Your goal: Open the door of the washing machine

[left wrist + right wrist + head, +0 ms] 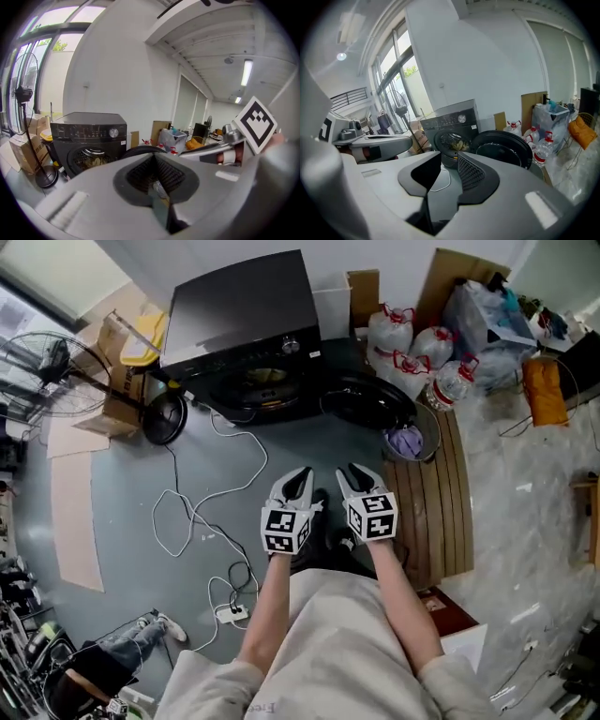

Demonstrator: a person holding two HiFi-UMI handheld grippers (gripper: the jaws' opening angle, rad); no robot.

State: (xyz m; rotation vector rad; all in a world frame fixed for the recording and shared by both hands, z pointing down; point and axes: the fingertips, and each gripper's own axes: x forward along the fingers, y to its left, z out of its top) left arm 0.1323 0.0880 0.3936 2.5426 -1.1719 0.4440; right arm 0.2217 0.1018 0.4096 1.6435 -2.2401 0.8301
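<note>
Seen from above, a fan (pixel 42 369) stands left, the black washing machine (pixel 244 324) centre, its round door (pixel 370 399) already swung open to the right. The gripper views look level into the drum (pixel 452 140), showing laundry more plainly. The left gripper (pixel 298 482) has its jaws pressed together, empty; the right gripper (pixel 356 479) holds them apart, empty (both well back from the machine). In the left gripper view, its own body hides most of the door.

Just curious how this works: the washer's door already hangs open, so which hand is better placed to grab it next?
Probably the right. The open door swings out on that side, ahead of the right gripper, whose jaws stand apart; the left gripper has its jaws shut. Neither touches it.
</note>
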